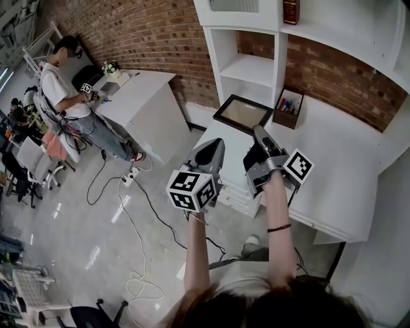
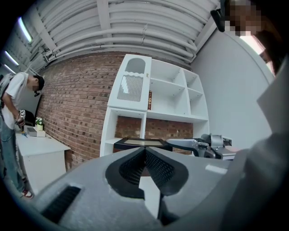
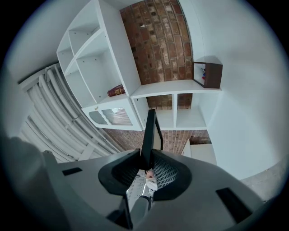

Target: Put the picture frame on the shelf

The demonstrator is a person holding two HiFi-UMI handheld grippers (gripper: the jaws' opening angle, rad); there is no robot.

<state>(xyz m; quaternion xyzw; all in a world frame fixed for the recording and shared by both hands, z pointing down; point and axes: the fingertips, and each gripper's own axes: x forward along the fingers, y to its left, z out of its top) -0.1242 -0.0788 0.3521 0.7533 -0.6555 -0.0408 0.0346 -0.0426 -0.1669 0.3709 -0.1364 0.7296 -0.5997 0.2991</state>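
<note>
Pinching the picture frame (image 1: 242,113) by its near edge, my right gripper (image 1: 259,132) carries it flat, glass up, long side running left-right at upper centre before the shelf (image 1: 253,67). My left gripper (image 1: 216,146) is pressed together, empty.

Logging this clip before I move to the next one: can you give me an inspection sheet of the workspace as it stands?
Surface: white desk below the white shelf unit.
Job's things: picture frame, held in the air in front of the shelf unit, on no shelf yet.
Clutter: brown pen box on the desk; book on an upper shelf.
Grippers: right gripper, jaws closed on the frame's edge; left gripper, jaws together, nothing between them.
Cables: cables and a power strip on the floor.
Surroundings: brick wall; a person at a second white table.
</note>
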